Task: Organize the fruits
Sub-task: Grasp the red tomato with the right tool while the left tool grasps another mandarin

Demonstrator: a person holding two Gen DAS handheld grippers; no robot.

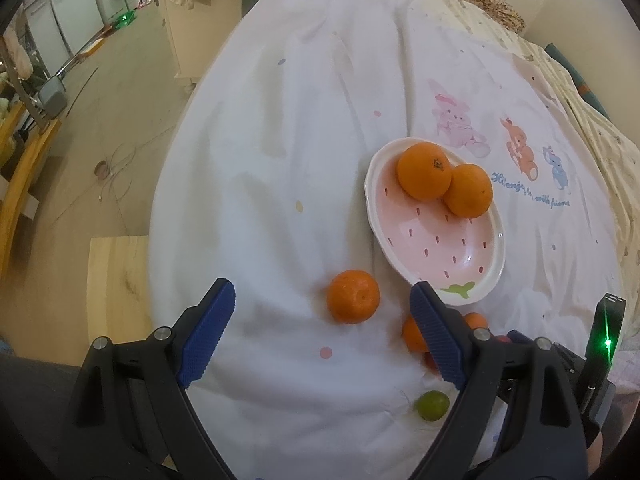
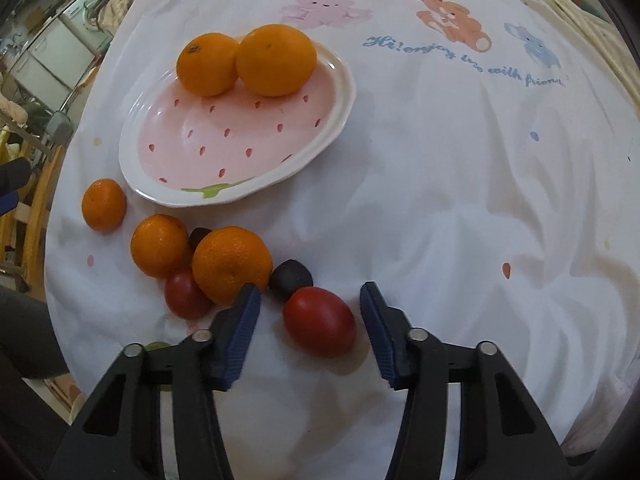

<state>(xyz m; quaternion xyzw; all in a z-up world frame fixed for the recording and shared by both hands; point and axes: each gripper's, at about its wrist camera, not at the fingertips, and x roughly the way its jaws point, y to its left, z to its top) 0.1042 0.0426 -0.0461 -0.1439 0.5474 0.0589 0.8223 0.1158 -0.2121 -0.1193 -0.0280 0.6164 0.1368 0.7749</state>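
Right gripper [image 2: 310,320] fingers spread wide, a red tomato [image 2: 319,321] between them, untouched. Left gripper [image 1: 322,322] fingers spread, a loose orange [image 1: 353,297] just ahead on the bed sheet [image 1: 280,160]. Strawberry plate [image 2: 152,192] beyond holds two oranges [image 2: 276,60], touching.

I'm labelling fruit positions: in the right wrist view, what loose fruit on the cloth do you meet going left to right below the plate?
Lone orange → second orange → small red tomato → biggest loose orange → dark plum → large red tomato, which lies between the right gripper fingers.
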